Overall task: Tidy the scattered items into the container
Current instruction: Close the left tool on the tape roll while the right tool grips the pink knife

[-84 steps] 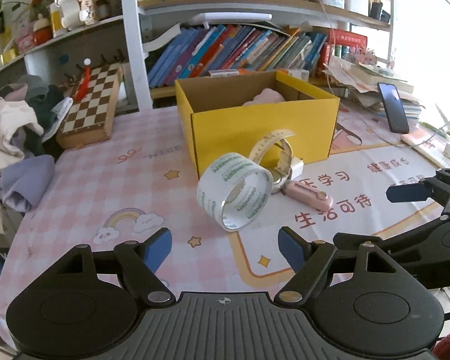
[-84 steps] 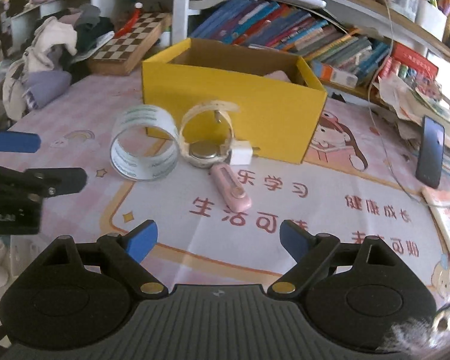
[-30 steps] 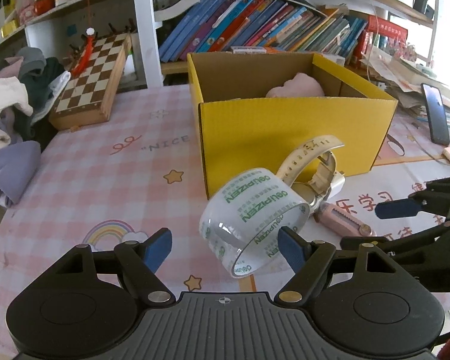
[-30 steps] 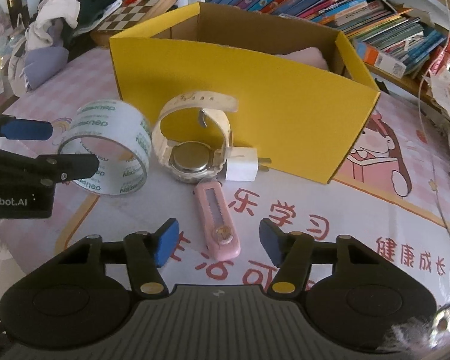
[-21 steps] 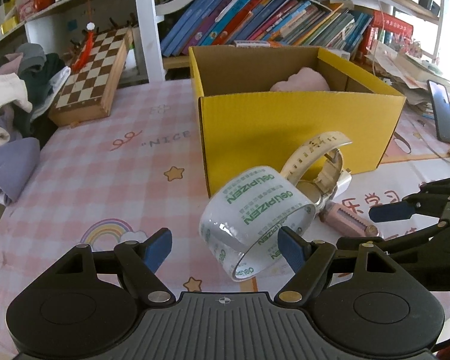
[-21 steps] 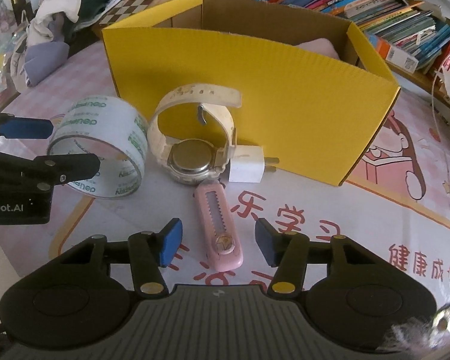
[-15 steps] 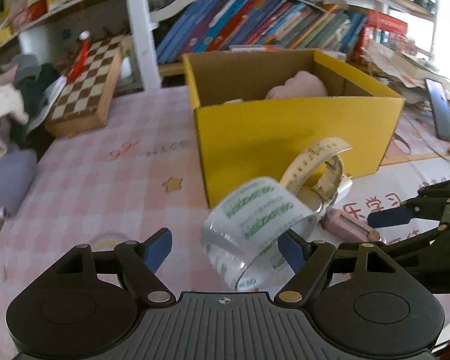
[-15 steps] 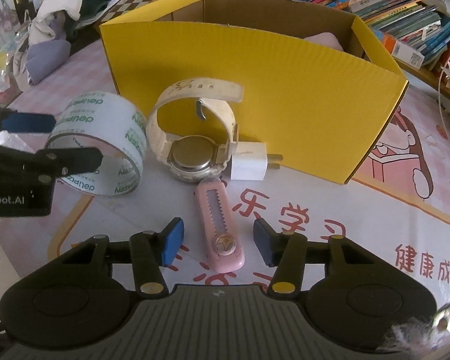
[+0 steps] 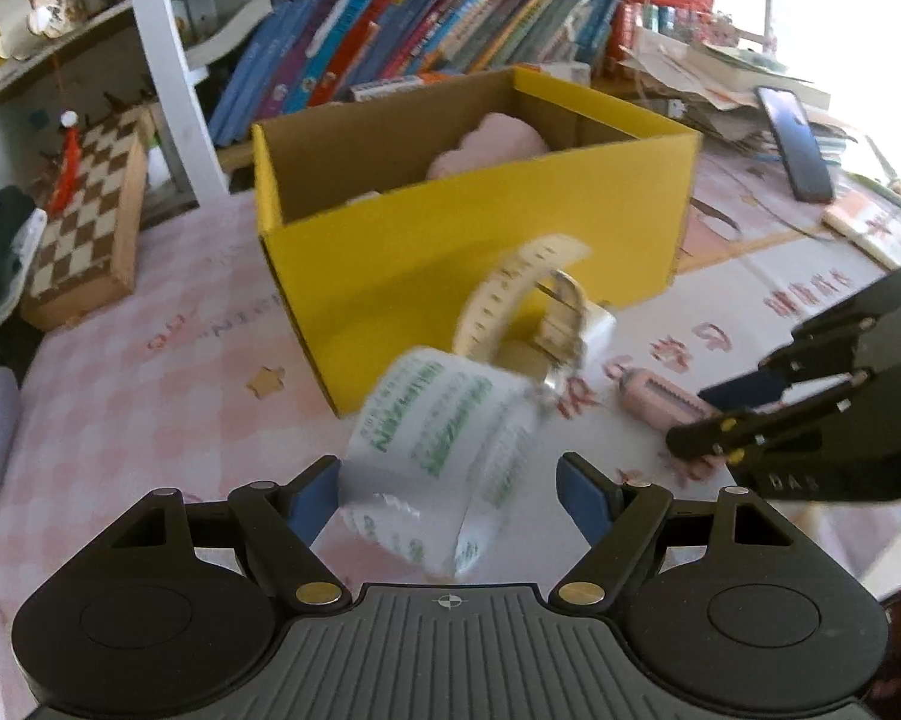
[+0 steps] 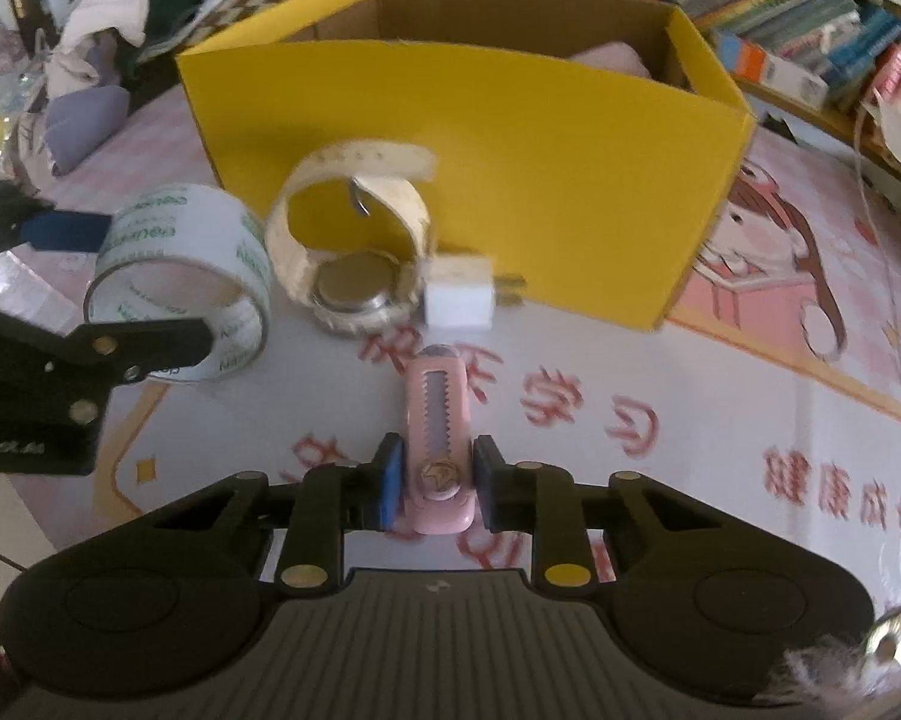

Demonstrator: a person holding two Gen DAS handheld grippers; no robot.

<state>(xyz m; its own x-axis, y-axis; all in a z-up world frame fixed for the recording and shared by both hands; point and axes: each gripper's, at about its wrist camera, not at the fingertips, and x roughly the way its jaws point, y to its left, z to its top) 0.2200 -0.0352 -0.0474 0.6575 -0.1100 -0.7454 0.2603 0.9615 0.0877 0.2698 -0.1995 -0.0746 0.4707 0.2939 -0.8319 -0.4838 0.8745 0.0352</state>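
A yellow cardboard box (image 9: pixel 480 228) (image 10: pixel 480 108) stands open on the table with a pink soft item (image 9: pixel 486 147) inside. In front of it lie a clear tape roll (image 9: pixel 444 456) (image 10: pixel 180 276), a cream wristwatch (image 9: pixel 528 312) (image 10: pixel 354 240), a white charger plug (image 10: pixel 457 291) and a pink utility knife (image 10: pixel 438 438) (image 9: pixel 660 399). My left gripper (image 9: pixel 447 489) is open with the tape roll between its fingers. My right gripper (image 10: pixel 437 480) is shut on the pink knife's near end, still on the table.
A chessboard (image 9: pixel 84 216) and a heap of clothes (image 10: pixel 114 18) lie at the left. Bookshelves (image 9: pixel 426 30) stand behind the box. A phone (image 9: pixel 795 144) and papers lie at the right. The table carries a pink checked mat (image 9: pixel 150 372).
My right gripper moved forward and closed on the pink knife. My left gripper advanced so the tape roll sits between its open fingers.
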